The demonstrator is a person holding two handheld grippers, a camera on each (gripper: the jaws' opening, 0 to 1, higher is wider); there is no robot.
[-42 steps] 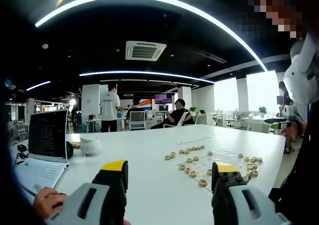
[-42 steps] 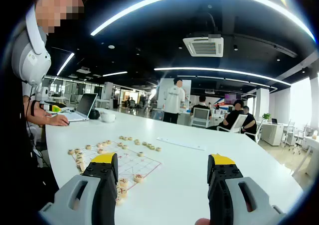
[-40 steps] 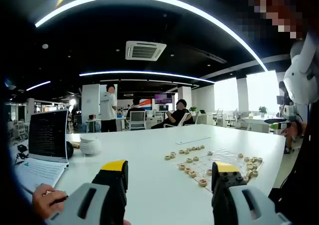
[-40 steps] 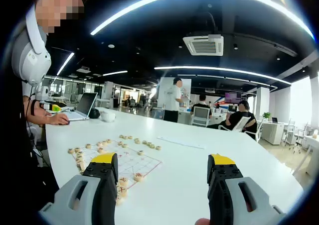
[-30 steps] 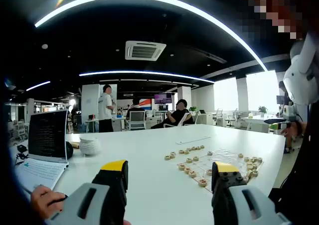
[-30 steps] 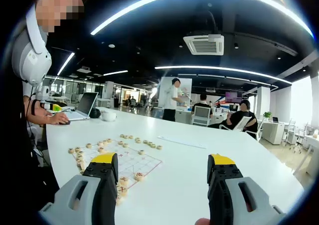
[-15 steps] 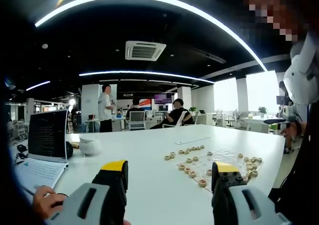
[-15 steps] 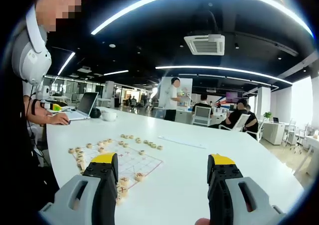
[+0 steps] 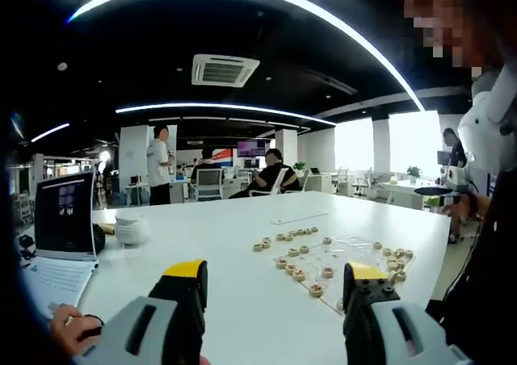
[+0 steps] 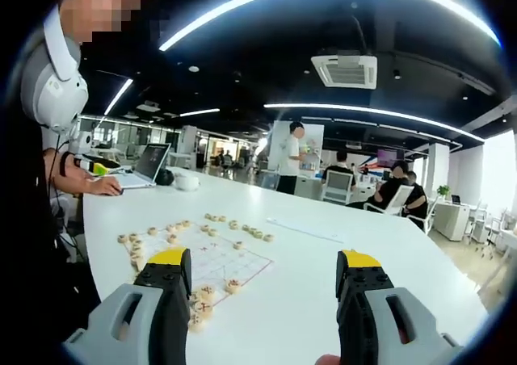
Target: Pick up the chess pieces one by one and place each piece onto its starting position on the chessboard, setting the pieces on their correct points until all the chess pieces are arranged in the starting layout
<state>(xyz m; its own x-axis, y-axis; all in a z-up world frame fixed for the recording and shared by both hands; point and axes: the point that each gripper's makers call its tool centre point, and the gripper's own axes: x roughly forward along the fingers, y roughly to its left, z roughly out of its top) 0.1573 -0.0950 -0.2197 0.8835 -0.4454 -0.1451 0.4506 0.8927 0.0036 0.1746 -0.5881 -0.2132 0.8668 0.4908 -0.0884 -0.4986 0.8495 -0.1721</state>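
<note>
A clear chessboard sheet with red lines (image 10: 216,262) lies on the white table (image 10: 323,260), with several round wooden chess pieces (image 10: 233,284) scattered on and around it. In the left gripper view the same board (image 9: 355,256) and pieces (image 9: 316,289) lie ahead to the right. My left gripper (image 9: 276,280) is open with nothing between its yellow-tipped jaws, held above the table short of the pieces. My right gripper (image 10: 262,268) is also open and holds nothing, with the board just left of its jaws.
An open laptop (image 9: 65,228) with a person's hand (image 9: 69,329) at it and a stack of white bowls (image 9: 129,229) sit at the left. A ruler-like strip (image 10: 303,229) lies beyond the board. A person wearing white headphones (image 10: 52,74) sits close. People and chairs (image 10: 339,187) fill the background.
Both views have shifted slightly: the board sits a little lower and nearer the left jaws, and a bit to the right in the right gripper view. The pieces have not moved.
</note>
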